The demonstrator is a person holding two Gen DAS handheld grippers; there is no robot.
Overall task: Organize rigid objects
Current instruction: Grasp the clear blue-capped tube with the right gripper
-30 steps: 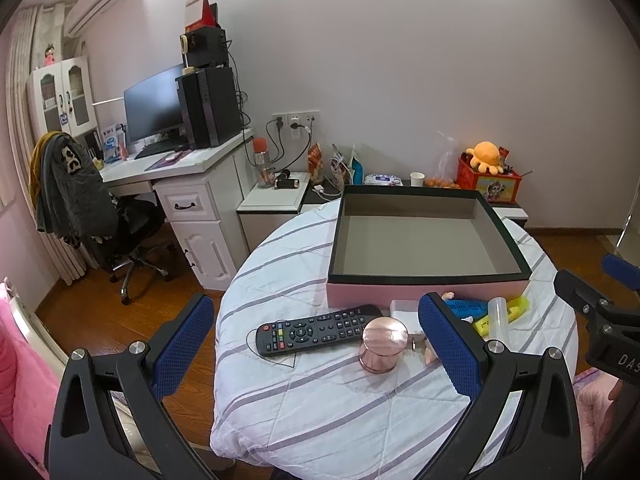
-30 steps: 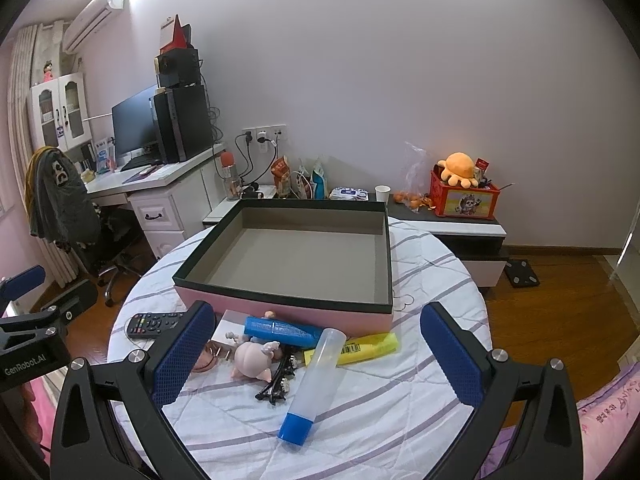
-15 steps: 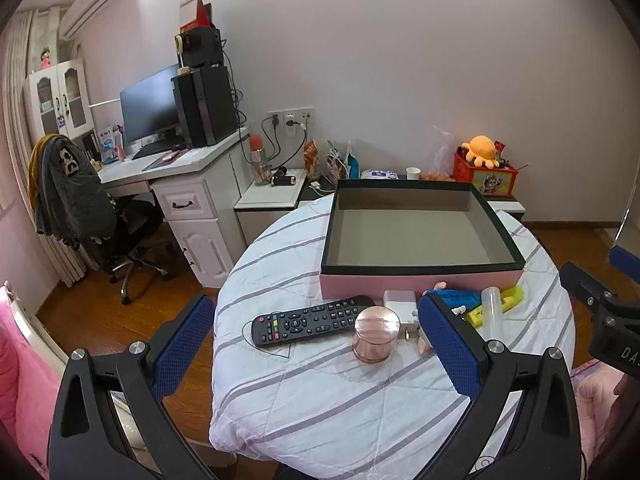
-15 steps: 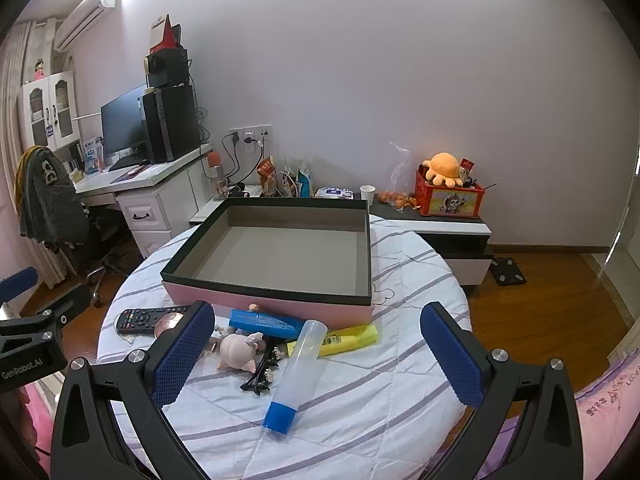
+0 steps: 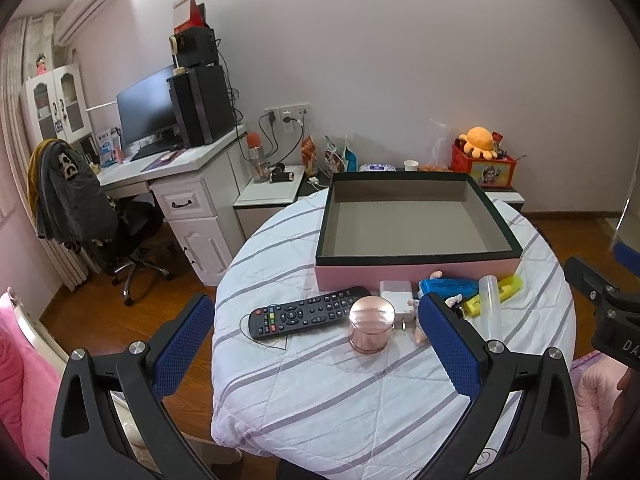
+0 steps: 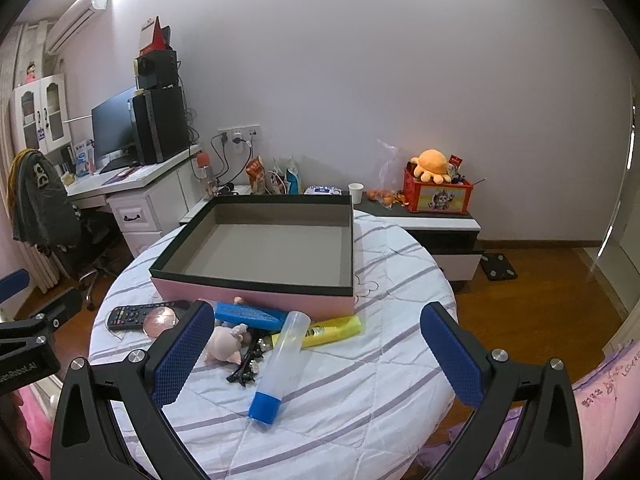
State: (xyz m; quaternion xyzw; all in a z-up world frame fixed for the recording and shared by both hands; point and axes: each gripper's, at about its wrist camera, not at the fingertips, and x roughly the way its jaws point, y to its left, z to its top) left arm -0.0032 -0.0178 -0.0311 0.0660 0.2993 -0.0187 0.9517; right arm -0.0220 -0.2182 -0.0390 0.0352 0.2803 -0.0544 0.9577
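I held my left gripper [image 5: 316,332] wide and empty above the table's near edge, framing the long black remote control [image 5: 308,313] and the squat rose-gold metal jar [image 5: 371,329] — likely my first picks. The shallow pink box with a dark rim [image 6: 256,294] sat empty behind the clutter. My right gripper [image 6: 316,340] gaped over the clear blue-capped tube [image 6: 278,368]; the small black item beside it — a clip, perhaps.
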